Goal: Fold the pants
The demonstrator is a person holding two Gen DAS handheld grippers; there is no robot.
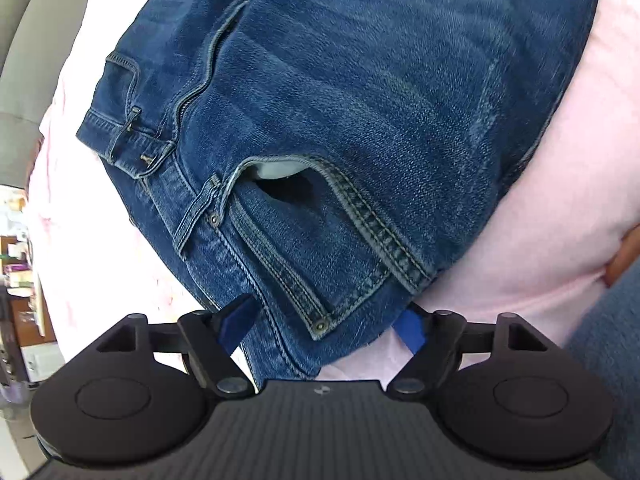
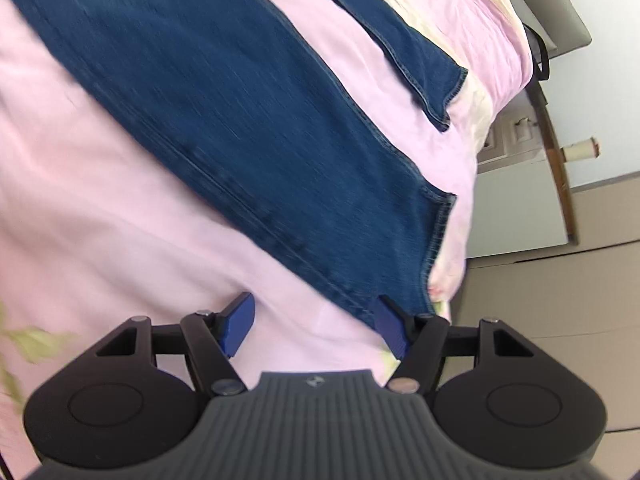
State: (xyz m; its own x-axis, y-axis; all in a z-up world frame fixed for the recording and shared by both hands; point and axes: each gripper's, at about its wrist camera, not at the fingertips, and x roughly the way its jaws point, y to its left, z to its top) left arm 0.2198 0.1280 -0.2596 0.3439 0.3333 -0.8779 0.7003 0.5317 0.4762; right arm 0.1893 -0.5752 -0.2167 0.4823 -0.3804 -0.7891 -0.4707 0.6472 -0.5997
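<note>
Denim filled most of what we saw: a pair of dark blue jeans [image 1: 360, 100] lay spread flat on a pale pink bedsheet [image 1: 560, 220]. Our left gripper [image 1: 324, 328], black with blue finger pads, hung over the waistband end with its jaws spread wide. The hip corner of the jeans, with its riveted front pocket [image 1: 304, 208], lay between the two pads [image 1: 238, 326], but we could not see either pad pressing on the cloth. The zip fly and belt loops ran off toward the upper left of that view.

Our right gripper [image 2: 316, 326] was over the leg end, its jaws partly apart and closed on nothing. The right-hand pad [image 2: 390, 330] sat at the edge of the nearer trouser leg [image 2: 240, 128], close to the hem; whether it touched the denim we could not tell. The other pad was over bare sheet. The second leg [image 2: 408, 52] lay well apart, further up the bed.

Beyond the bed edge stood a pale cabinet [image 2: 516, 184] and a grey wall. That view was blurred.
</note>
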